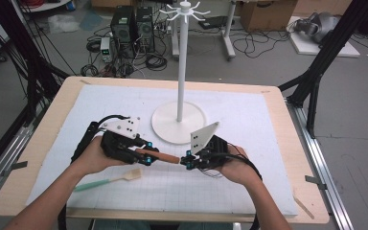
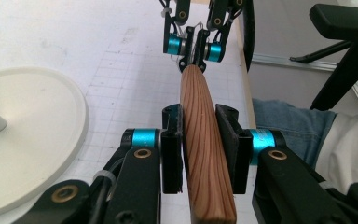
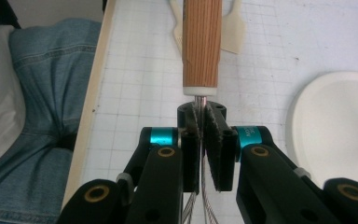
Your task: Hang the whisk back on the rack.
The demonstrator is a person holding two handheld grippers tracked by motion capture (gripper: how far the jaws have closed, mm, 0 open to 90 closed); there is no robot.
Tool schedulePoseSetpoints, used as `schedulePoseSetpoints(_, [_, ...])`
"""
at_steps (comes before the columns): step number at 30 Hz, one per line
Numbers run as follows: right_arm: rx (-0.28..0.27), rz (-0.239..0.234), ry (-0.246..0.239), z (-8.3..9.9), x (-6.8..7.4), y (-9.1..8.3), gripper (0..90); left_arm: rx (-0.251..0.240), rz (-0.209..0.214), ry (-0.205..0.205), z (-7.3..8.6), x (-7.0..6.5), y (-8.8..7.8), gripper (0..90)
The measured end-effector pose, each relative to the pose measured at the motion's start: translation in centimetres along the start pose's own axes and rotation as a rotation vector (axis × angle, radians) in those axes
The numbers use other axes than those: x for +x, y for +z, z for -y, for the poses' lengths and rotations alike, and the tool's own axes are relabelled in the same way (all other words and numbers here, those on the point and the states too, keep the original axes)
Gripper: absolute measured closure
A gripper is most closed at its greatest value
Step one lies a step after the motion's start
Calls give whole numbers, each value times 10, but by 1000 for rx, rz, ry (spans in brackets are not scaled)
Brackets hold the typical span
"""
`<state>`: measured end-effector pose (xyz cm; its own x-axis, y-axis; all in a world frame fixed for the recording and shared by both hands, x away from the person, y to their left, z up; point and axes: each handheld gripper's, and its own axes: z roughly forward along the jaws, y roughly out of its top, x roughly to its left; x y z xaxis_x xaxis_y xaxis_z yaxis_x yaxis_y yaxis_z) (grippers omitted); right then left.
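Note:
A whisk with a wooden handle (image 1: 163,156) hangs level just above the white mat, between my two grippers. My left gripper (image 1: 146,155) is shut on the handle (image 2: 205,154), its pads (image 2: 170,158) pressing both sides of the striped wood. My right gripper (image 1: 189,160) is shut on the thin metal wires (image 3: 200,196) just past the handle's white collar (image 3: 200,88). In the left gripper view the right gripper (image 2: 195,49) sits at the far end of the handle. The right gripper view looks along its own jaws (image 3: 201,135) at the handle (image 3: 203,42).
A white hook stand (image 1: 182,62) rises from a round base (image 1: 170,127) just behind the grippers. A spatula (image 1: 108,181) with a green handle lies on the mat near the left forearm. The person's knees are close under the table's front edge (image 3: 93,107).

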<state>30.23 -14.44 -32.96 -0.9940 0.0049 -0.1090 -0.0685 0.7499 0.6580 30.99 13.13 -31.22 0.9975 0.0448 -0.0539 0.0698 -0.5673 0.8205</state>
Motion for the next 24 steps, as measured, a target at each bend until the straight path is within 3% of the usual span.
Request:
schedulePoseSetpoints(10, [-13, -3, 17, -2, -1, 5, 794, -37, -3, -15, -2, 1, -5, 729])
schedulePoseSetpoints(14, [-42, -19, 30, -7, -2, 5, 661, -41, -5, -11, -3, 1, -5, 729])
schedulePoseSetpoints(17, [-83, -30, 59, -13, -3, 7, 614, -41, -6, -3, -6, 1, -4, 729])
schedulePoseSetpoints(24, [-88, -30, 62, -23, -5, 17, 643, -50, -11, 4, -12, 0, -2, 728])
